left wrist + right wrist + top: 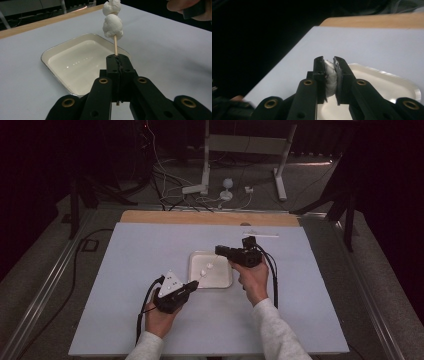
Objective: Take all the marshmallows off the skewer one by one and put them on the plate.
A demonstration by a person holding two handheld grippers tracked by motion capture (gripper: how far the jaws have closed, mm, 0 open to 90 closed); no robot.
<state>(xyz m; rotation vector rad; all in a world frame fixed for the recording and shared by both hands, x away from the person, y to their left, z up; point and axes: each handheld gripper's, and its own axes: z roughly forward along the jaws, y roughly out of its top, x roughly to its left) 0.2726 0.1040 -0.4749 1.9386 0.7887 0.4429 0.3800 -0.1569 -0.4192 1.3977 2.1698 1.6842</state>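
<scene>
Left tool [117,58] clamps skewer [115,45] upright over tray [50,53] mid-desk; right tool [329,62] pinches marshmallow [330,77], likely to thread next.

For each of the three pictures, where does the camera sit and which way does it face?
High view: above the person's side, facing down on the pale table; forearms, both grippers.
Left gripper view: on the left gripper, shut on a thin wooden skewer with two white lumps.
Right gripper view: on the right gripper, squeezing a white lump.
Shared: the shallow white tray.

Left tongs [118,58] clamped tight; right tongs [329,62] pinched together, both hands low.
</scene>
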